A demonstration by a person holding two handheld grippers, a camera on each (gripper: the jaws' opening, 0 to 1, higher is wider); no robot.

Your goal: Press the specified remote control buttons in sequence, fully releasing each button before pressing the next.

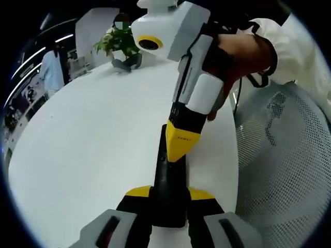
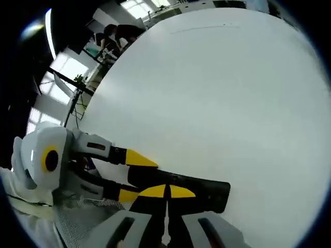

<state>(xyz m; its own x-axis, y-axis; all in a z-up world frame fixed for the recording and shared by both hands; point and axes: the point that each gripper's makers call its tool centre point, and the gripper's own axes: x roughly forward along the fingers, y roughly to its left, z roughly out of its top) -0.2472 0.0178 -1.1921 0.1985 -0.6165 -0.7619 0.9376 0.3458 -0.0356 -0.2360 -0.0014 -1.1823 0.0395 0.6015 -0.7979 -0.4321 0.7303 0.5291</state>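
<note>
A slim black remote (image 1: pixel 168 173) lies on the white table (image 1: pixel 93 134), its near end clamped between the yellow-tipped jaws of my left gripper (image 1: pixel 169 194). My right gripper (image 1: pixel 182 144) comes down from the upper right, jaws shut, with its yellow tip resting on the remote's top face. In the right gripper view the shut tips of the right gripper (image 2: pixel 166 191) sit over the remote (image 2: pixel 209 192), which runs across the lower frame. The left gripper (image 2: pixel 133 176) holds the remote's left end there. The buttons are hidden under the tips.
A potted plant (image 1: pixel 120 44) stands at the table's far edge. A white mesh chair (image 1: pixel 289 160) sits right beside the table. A person (image 1: pixel 51 70) stands at the back left. A hand (image 1: pixel 243 54) holds the right gripper. The table top (image 2: pixel 217 93) stretches away wide and bare.
</note>
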